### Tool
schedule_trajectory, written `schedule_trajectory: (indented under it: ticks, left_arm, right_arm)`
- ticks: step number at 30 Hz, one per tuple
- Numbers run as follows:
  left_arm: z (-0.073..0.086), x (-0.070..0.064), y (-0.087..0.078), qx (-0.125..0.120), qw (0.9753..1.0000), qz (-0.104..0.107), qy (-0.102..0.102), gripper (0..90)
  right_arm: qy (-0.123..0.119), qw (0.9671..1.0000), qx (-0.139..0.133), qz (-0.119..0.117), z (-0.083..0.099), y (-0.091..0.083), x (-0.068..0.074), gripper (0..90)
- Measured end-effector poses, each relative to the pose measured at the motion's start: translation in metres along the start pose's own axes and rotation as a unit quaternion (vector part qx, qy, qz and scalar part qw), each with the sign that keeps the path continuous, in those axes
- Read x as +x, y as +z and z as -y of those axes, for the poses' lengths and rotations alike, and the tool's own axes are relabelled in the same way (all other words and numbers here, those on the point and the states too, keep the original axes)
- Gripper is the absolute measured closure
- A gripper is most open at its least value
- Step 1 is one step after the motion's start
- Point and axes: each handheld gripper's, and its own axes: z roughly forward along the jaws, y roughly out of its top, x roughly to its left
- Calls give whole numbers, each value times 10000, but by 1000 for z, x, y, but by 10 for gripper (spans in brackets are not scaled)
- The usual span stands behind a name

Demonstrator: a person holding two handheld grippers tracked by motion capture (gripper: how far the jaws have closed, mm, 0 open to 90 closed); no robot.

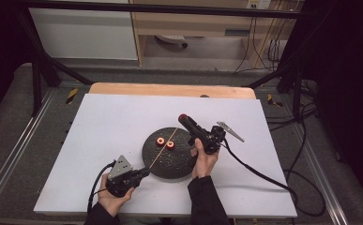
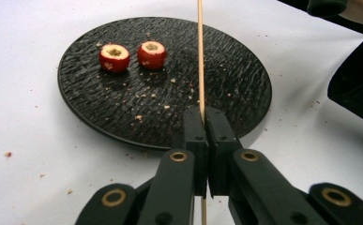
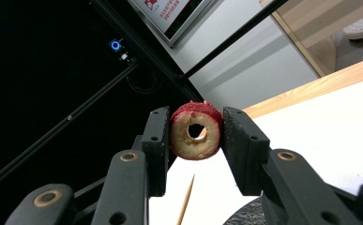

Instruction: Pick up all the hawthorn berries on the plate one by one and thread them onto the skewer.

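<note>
A round black plate lies mid-table, seen closer as plate. Two red cored fruit pieces stand on it, hollow side up. My left gripper, at the plate's near-left rim, is shut on a thin wooden skewer that slants up over the plate. My right gripper hovers above the plate's far right, shut on a third red fruit ring with its hole facing the camera. The skewer tip shows below that ring.
Crumbs are scattered on the plate and the white tabletop. A wooden edge runs along the table's back. Black frame bars and cables surround the table; a person's hands hold both grippers.
</note>
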Motion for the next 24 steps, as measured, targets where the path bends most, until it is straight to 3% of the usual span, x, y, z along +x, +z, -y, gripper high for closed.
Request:
schedule_trajectory:
  ticks: [24]
  left_arm:
    - [-1, -3, 4, -82, 9999, -29, -63, 885]
  right_arm:
    - [108, 9999, -15, -31, 3, 1, -1, 638]
